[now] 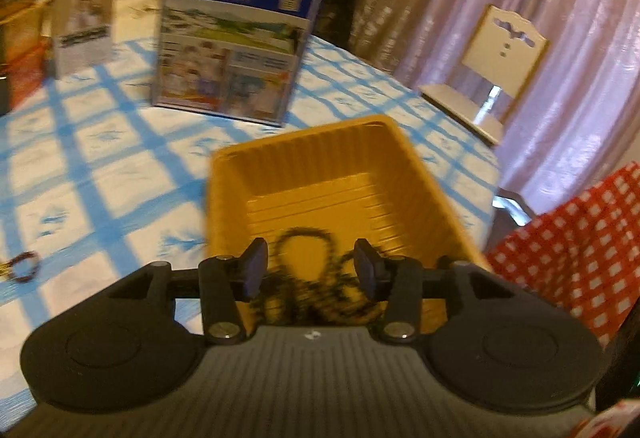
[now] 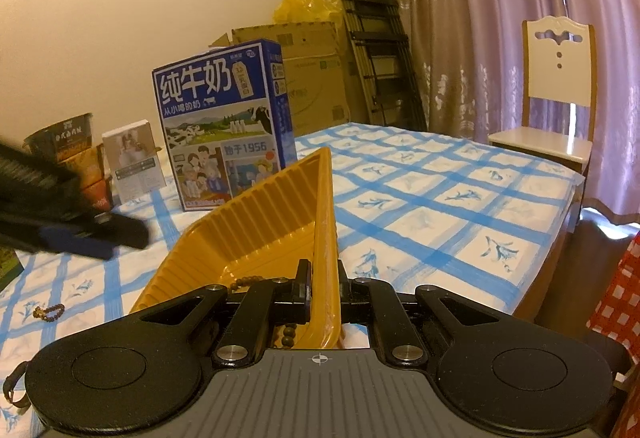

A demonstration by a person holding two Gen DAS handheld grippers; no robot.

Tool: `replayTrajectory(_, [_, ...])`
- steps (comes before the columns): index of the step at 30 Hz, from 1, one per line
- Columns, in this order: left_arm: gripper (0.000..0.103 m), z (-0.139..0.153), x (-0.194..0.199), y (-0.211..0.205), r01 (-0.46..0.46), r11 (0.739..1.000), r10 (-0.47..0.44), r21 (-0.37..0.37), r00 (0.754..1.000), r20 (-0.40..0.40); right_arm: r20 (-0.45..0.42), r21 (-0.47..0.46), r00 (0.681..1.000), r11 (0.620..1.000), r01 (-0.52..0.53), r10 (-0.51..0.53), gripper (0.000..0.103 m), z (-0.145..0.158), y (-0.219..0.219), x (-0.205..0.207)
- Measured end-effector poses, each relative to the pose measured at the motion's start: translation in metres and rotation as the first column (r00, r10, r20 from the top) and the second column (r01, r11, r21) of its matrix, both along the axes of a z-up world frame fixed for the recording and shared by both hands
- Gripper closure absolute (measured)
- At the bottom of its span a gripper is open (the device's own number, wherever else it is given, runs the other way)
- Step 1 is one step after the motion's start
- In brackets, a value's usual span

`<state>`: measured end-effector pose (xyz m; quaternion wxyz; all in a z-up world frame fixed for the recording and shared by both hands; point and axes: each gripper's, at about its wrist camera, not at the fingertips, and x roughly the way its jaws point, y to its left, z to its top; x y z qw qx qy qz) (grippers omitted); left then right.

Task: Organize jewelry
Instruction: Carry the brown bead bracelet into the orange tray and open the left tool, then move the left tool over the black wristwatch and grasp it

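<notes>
Over yellow tray (image 1: 320, 174): left gripper (image 1: 308, 270) spread above beads (image 1: 304, 278); right gripper (image 2: 323, 286) pinching rim, tray tilted; spill likely.

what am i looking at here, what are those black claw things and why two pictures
Each picture comes from a camera mounted on a hand-held gripper, a two-finger tool a person carries in each hand. The left hand-held gripper has its jaws apart above a dark bead necklace lying in a yellow tray. The right hand-held gripper is clamped on the tray's rim, steadying it. A small bead bracelet still lies on the blue checked tablecloth, near a blue milk carton.
</notes>
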<state>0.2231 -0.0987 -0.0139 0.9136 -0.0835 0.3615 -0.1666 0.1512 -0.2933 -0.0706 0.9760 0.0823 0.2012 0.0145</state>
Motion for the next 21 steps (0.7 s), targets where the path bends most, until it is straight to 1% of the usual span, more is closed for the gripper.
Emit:
replayTrajectory(3, [0.059, -0.001, -0.012, 0.019, -0.048, 0.999, 0.048, 0.023, 0.999, -0.003, -0.002, -0.003, 1.0, 1.0, 0.0, 0.0, 0.094, 0.0, 0.0, 0.0])
replayTrajectory(10, [0.058, -0.001, -0.041, 0.068, -0.15, 0.988, 0.15, 0.04, 0.989, 0.0, 0.0, -0.014, 1.0, 1.0, 0.001, -0.001, 0.094, 0.001, 0.003, 0.0])
replayTrajectory(13, [0.058, -0.001, -0.054, 0.084, -0.177, 0.983, 0.177, 0.048, 0.984, 0.001, 0.002, -0.023, 1.0, 1.0, 0.0, 0.0, 0.094, 0.002, 0.004, 0.0])
replayTrajectory(18, [0.059, -0.009, -0.075, 0.097, -0.183, 0.979, 0.183, 0.085, 0.983, 0.004, 0.002, -0.037, 1.0, 0.999, -0.002, 0.003, 0.094, 0.003, 0.005, 0.0])
replayTrajectory(21, [0.059, -0.019, -0.088, 0.097, -0.162, 0.975, 0.164, 0.152, 0.986, -0.001, 0.002, -0.035, 1.0, 0.999, -0.002, 0.002, 0.094, 0.002, 0.005, 0.0])
